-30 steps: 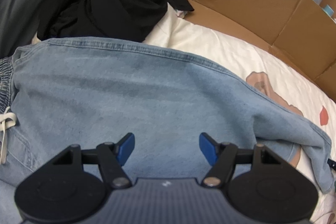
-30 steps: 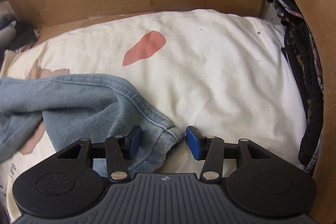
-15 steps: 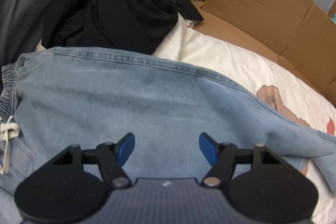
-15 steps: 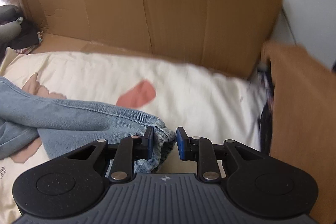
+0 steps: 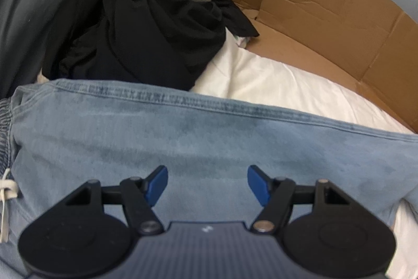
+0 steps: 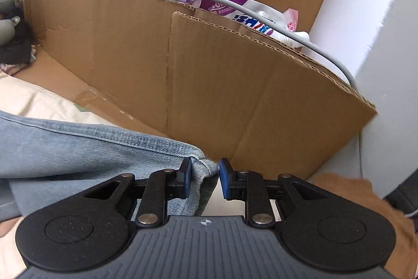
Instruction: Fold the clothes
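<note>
Your left gripper (image 5: 207, 183) gapes wide over the jeans (image 5: 209, 148), whose long axis runs nine to three; cardboard wall (image 5: 326, 17) hems the sheet (image 5: 274, 80) at two o'clock. Your right gripper (image 6: 202, 178) pinches their hem (image 6: 201, 169), open room toward three.

left gripper (image 5: 207, 184) black plastic, two round discs, ribbed grey-blue centre plate, small white logo, silver pivot screws, blue finger pads (image 5: 156, 184), right gripper (image 6: 203, 180) same build, black linkage arms, blue pads (image 6: 186, 181)

Bedroom: bedsheet (image 5: 274, 80), clothes pile (image 5: 146, 38)
</note>
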The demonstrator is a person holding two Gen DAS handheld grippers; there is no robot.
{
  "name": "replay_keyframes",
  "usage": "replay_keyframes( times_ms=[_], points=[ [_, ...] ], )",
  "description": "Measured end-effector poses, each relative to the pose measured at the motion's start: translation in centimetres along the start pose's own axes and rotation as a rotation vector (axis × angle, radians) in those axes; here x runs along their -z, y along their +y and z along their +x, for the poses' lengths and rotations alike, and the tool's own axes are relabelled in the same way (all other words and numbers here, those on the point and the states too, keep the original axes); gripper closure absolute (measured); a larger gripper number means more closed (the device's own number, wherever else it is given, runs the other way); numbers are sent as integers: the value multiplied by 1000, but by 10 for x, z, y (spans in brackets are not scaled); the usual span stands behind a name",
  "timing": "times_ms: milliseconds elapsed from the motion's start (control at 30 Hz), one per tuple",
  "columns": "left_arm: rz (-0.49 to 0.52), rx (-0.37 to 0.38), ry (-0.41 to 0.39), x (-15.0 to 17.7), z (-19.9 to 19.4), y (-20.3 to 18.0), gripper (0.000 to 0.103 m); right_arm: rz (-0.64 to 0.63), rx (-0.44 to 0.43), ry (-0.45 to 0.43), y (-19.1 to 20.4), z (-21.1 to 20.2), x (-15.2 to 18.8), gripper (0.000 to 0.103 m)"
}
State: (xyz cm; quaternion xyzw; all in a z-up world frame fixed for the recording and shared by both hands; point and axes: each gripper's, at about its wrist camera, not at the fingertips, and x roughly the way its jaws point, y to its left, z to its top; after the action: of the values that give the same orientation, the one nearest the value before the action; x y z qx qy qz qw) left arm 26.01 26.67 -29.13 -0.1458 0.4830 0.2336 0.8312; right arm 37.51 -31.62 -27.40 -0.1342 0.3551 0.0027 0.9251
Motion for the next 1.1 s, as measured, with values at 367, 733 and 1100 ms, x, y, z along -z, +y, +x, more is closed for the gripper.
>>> replay_keyframes(
  times_ms=[367, 733, 1100],
  points=[
    [9, -35, -26, -24, 37, 0, 33, -39, 43, 60, 10, 54, -17, 81],
    [-10, -48, -17, -39, 69, -2, 22, 33, 12, 123, 10, 79, -17, 69],
    [6, -56, -20, -34, 60, -15, 31, 213, -61, 77, -17, 17, 11, 53]
  ],
)
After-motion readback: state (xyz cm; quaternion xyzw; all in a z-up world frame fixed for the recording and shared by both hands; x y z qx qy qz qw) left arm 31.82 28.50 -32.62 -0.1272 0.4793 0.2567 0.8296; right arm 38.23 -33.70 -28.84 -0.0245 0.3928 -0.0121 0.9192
